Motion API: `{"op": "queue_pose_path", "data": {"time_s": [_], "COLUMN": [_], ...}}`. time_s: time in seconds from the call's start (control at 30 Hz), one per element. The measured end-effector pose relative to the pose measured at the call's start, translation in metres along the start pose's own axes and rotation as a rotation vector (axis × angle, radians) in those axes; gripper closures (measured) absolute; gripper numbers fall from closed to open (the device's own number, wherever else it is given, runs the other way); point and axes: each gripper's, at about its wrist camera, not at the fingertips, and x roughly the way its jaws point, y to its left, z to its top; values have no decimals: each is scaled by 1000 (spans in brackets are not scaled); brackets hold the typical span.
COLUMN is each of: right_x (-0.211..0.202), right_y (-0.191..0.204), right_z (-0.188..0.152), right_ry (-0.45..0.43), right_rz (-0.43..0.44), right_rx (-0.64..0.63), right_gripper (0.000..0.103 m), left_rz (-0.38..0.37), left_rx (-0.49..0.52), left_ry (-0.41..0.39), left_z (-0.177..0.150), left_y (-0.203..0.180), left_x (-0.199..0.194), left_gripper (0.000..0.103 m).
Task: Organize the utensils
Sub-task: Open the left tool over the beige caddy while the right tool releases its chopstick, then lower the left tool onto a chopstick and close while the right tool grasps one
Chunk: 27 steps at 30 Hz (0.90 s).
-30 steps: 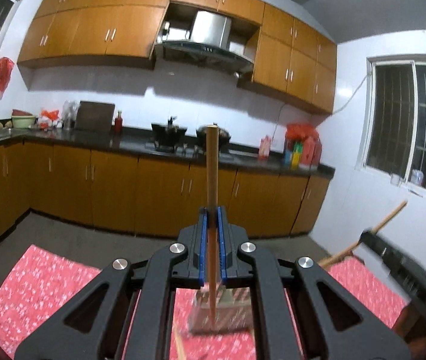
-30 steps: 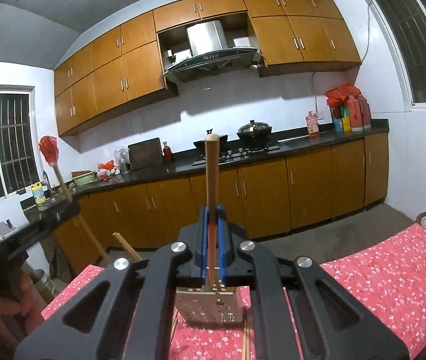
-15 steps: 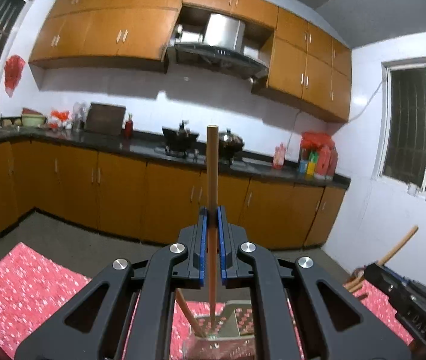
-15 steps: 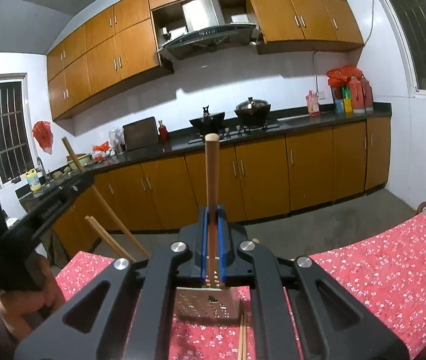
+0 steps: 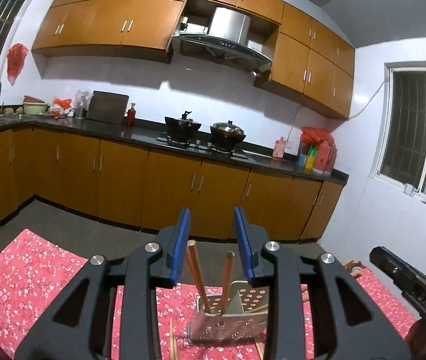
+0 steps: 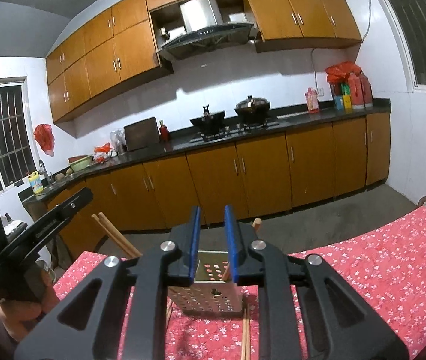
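Note:
A perforated metal utensil holder (image 5: 228, 318) stands on the red floral tablecloth (image 5: 32, 273). Two wooden chopsticks (image 5: 197, 273) stand upright in it. My left gripper (image 5: 213, 246) is open and empty, just above and behind the chopstick tops. In the right wrist view the same holder (image 6: 209, 288) sits right under my right gripper (image 6: 213, 240), which is open and empty. A chopstick (image 6: 256, 225) pokes up behind its right finger. The left gripper (image 6: 32, 240) shows at the left edge there, with two chopsticks (image 6: 113, 234) beside it.
Loose chopsticks lie on the cloth beside the holder (image 5: 172, 342) (image 6: 245, 336). The right gripper's body (image 5: 408, 282) shows at the right edge. Kitchen cabinets and a stove counter (image 5: 200, 147) stand beyond the table's far edge.
Both grippers have opened and let go of their chopsticks, which now stand in the holder. Both grippers have tilted down toward the holder.

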Motion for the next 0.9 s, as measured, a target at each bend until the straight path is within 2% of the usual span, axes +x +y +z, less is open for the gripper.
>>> {"op": "queue_pose_path", "data": {"time_s": [0.13,0.23,0.37,0.43,0.57,0.7,0.9], "right_x": [-25,-36,-23,-5,19,27,35], "right_y": [-7,-19,-38,-48,-55,-48,-46], "right_z": [-9,-32,-78,-114,-170,-204,-217], "right_ry": [-19,18,168,304,502,591,631], "right_rz": [-12,-41,-77,-99,-83,-70,-91], "right_rx": [10,25,52,69,89,64,32], "right_gripper": [82,81,81,81,84,84,87], "left_rz": [1,15,67,88,105,103,82], "left_rx": [-25,-34,0,25,35,21,25], "left_ry": [-6,23,130,214,393,506,579], "left_z": [-6,-20,-56,-82,-128,-161,-184], "left_y": [13,25,39,46,60,70,74], "left_x": [-27,-43,-49,-44,-32,-28,-24], "left_gripper": [72,71,72,72,72,72,72]}}
